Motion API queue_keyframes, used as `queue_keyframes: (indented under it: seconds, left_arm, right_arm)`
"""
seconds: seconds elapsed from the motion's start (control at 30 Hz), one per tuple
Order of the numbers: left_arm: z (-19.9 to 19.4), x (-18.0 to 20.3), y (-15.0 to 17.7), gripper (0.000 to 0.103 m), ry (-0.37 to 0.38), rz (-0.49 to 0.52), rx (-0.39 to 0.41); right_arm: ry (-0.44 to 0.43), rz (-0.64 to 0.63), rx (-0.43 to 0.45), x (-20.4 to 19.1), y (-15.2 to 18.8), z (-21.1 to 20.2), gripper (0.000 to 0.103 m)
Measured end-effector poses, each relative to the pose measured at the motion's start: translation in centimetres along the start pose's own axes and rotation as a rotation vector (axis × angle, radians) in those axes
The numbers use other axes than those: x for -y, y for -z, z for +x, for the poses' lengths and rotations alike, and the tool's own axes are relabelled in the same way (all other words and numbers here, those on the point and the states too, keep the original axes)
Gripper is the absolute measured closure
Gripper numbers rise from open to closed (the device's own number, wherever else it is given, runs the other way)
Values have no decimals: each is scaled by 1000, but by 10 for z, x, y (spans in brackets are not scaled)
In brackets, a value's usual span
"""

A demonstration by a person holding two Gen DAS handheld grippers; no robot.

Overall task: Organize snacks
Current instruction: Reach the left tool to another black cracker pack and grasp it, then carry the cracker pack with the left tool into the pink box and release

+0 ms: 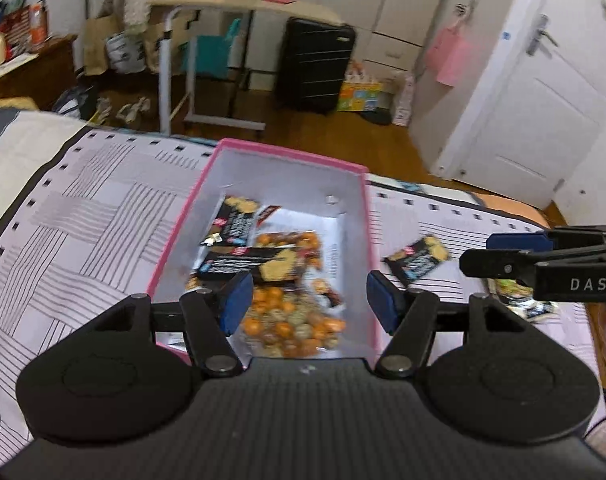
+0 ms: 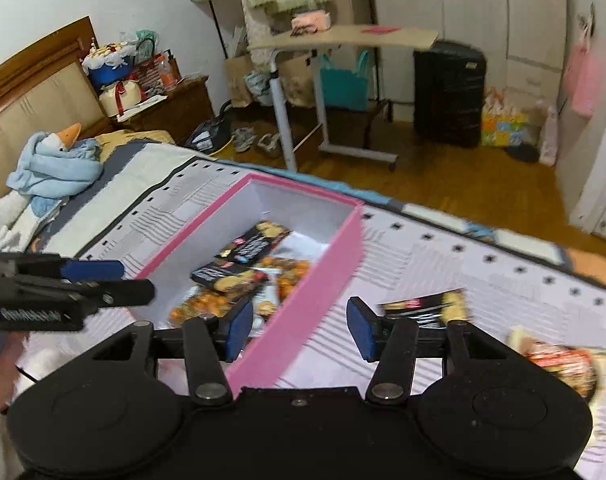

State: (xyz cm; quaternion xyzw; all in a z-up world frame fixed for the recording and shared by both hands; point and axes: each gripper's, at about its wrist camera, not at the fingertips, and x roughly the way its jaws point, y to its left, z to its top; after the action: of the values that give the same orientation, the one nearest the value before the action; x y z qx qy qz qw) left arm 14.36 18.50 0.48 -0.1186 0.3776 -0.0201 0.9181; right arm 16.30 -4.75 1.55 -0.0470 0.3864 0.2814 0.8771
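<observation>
**Pink box half-filled, both grippers spread and empty**

A pink-walled box [image 1: 259,151] with a white interior lies on a bedspread [image 1: 83,200] printed with grey line blocks and small black squares. Inside it are two black cracker packets [image 1: 234,220] — one toward the far end, one [image 1: 249,266] lying across the middle — on top of a clear bag of orange and pale coated nuts [image 1: 291,320] that fills the near end.

The left gripper [image 1: 309,304] hangs over the near end of the box, its blue-padded fingers spread wide with nothing between them. The right gripper [image 2: 299,328] is also released and empty; its left finger sits over the box interior, its right finger over the bedspread, so the box's right wall passes between them.

Outside the box, to its right, another black cracker packet [image 2: 427,308] lies on the bedspread just beyond the right gripper's right finger. Farther right, near the frame edge, is a blurred red and cream snack bag [image 2: 563,360].

Beyond the bed are a wooden floor [image 2: 463,184], a rolling side table [image 2: 343,40], a black suitcase [image 2: 449,92] and a white door [image 1: 543,112]. A goose plush wrapped in blue cloth [image 2: 55,160] lies at the head of the bed.
</observation>
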Motion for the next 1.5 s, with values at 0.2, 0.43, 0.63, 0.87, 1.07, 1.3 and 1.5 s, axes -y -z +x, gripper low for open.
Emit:
queue_keyframes:
  seconds: [0.2,0.43,0.63,0.87,1.07,1.3,1.5]
  left_arm:
    - [-15,47,-12,41,105,33,-6]
    - [1,114,-35,41,215,72,-20]
    - [57,150,-34,42,157,24,-29]
    - [129,158,-1,43,48,20,-13]
    - [188,148,22,43,67,-28,-20]
    - [237,130,38,43,-6,-108,-1]
    - [251,122,41,41,-23,-141,7]
  right_arm:
    - [16,-9,52,33,1,-36,45]
    - [22,-30,112,71,-13,-28,45]
    - [27,73,202,125,-1,27,45]
    - [64,134,143,168,28,84,45]
    - [6,222,118,191,36,124,45]
    - [-11,245,70,197,53,155,45]
    - [-25,278,67,206,58,173,48]
